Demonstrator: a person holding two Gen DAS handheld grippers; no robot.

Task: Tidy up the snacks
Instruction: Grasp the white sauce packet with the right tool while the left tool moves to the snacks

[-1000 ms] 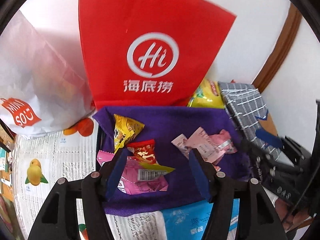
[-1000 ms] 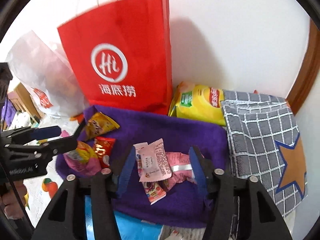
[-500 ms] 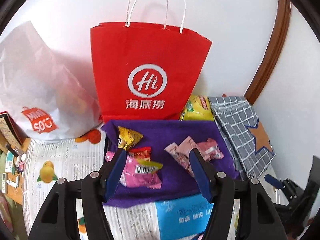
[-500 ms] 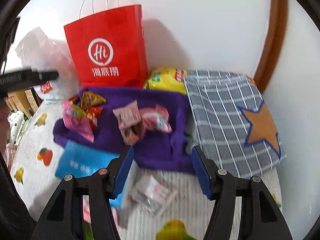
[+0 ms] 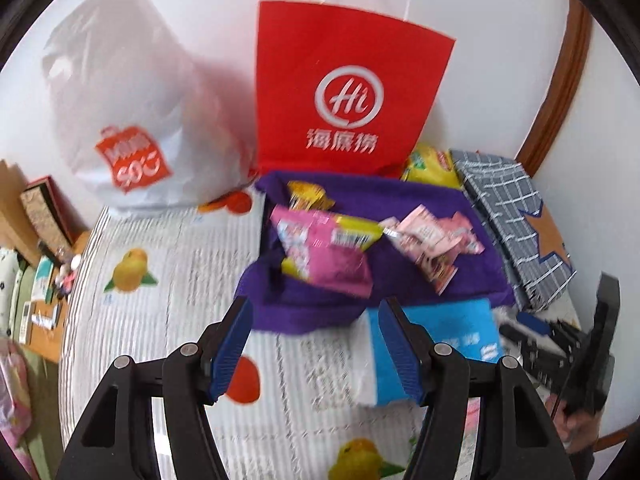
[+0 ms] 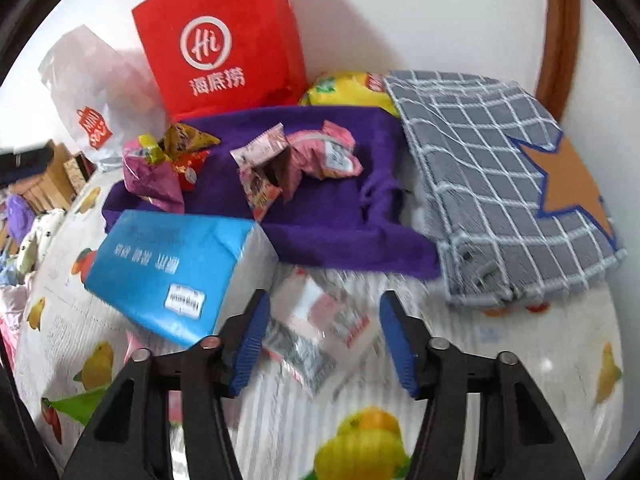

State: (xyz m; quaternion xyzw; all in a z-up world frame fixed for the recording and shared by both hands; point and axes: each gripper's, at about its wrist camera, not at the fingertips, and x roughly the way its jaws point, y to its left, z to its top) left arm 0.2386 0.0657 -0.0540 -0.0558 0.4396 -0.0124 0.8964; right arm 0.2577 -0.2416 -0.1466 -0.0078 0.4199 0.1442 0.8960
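the red paper bag (image 5: 352, 80) reads "hi" above "海底捞"; other print is too blurred.

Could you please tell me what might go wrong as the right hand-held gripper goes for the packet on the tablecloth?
The right hand-held gripper has just been closing around a clear snack packet; its pads look short of it. The packet lies flat and may slip. The blue tissue pack sits close to the left finger and could get nudged.

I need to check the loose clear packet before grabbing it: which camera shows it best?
The right wrist view: the clear snack packet lies on the tablecloth between the right gripper fingers. In the left wrist view I cannot find it.
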